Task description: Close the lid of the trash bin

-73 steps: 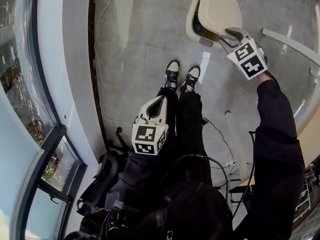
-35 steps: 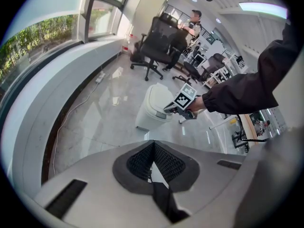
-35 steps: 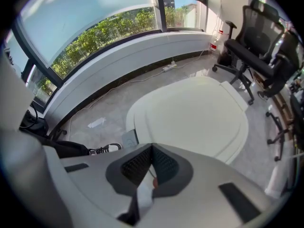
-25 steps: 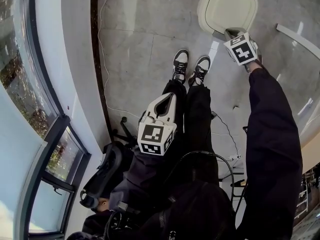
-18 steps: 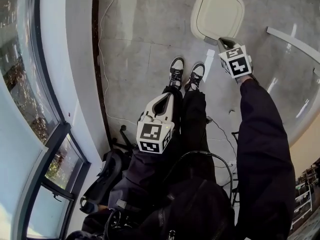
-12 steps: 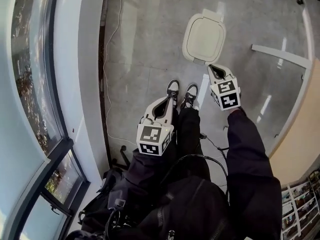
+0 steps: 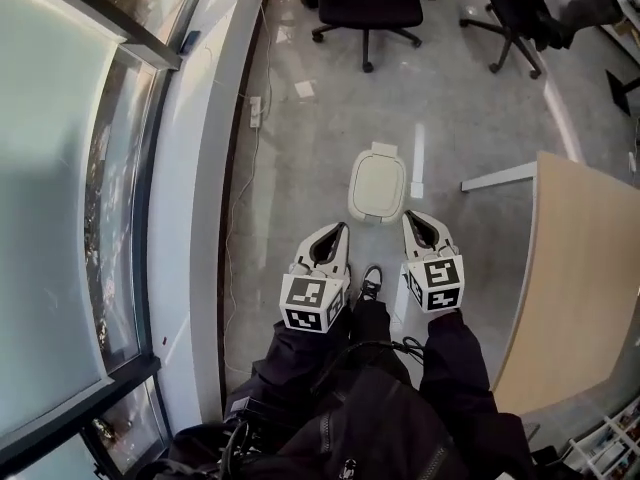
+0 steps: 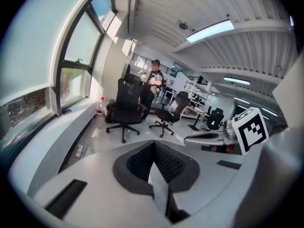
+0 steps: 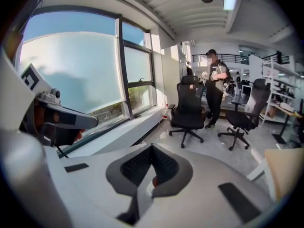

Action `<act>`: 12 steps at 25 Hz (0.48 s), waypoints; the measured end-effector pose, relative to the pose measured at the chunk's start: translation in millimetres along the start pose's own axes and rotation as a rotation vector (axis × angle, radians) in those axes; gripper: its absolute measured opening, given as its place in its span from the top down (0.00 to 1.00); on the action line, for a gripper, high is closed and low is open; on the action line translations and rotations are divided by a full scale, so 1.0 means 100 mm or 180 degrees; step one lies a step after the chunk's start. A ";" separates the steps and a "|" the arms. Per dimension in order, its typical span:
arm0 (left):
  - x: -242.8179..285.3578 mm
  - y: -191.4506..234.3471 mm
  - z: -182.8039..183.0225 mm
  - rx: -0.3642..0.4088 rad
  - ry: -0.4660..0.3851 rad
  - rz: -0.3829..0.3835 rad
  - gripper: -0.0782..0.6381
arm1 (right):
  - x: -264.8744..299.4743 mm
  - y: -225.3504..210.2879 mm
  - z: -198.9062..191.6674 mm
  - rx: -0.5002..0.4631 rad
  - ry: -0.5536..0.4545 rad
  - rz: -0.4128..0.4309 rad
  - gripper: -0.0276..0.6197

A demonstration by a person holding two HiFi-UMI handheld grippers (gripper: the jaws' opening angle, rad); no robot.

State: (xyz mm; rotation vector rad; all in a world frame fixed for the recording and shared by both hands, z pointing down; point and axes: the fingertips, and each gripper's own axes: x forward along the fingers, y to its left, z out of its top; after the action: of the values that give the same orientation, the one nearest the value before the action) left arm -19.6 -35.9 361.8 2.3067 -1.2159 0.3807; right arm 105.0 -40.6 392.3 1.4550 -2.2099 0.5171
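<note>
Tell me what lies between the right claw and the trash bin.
Nothing: in the head view only bare grey polished floor separates the shut right claw from the closed cream plastic trash bin.

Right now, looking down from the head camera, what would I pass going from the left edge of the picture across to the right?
window glass → power strip on the floor → left gripper → trash bin, lid down → right gripper → wooden table
</note>
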 end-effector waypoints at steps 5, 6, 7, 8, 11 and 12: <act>-0.23 -0.32 0.48 0.0054 -0.0162 -0.0058 0.89 | -0.65 0.03 0.48 0.0159 -0.0335 -0.0196 0.95; -0.26 -0.37 0.57 0.0068 -0.0199 -0.0064 0.89 | -0.76 0.02 0.57 0.0161 -0.0400 -0.0224 0.95; -0.29 -0.43 0.67 0.0090 -0.0240 -0.0075 0.89 | -0.85 0.02 0.66 0.0158 -0.0467 -0.0245 0.95; -0.32 -0.48 0.77 0.0118 -0.0283 -0.0090 0.89 | -0.94 0.01 0.74 0.0151 -0.0531 -0.0260 0.95; -0.42 -0.66 1.06 0.0228 -0.0414 -0.0150 0.89 | -1.19 0.00 1.00 0.0110 -0.0716 -0.0299 0.95; -0.46 -0.71 1.16 0.0273 -0.0461 -0.0169 0.89 | -1.27 0.01 1.10 0.0096 -0.0781 -0.0311 0.95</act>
State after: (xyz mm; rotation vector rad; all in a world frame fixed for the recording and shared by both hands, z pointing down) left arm 14.9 -33.8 222.1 2.4715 -1.2249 0.2549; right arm 131.2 -2.9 230.8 1.7126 -2.3081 0.3568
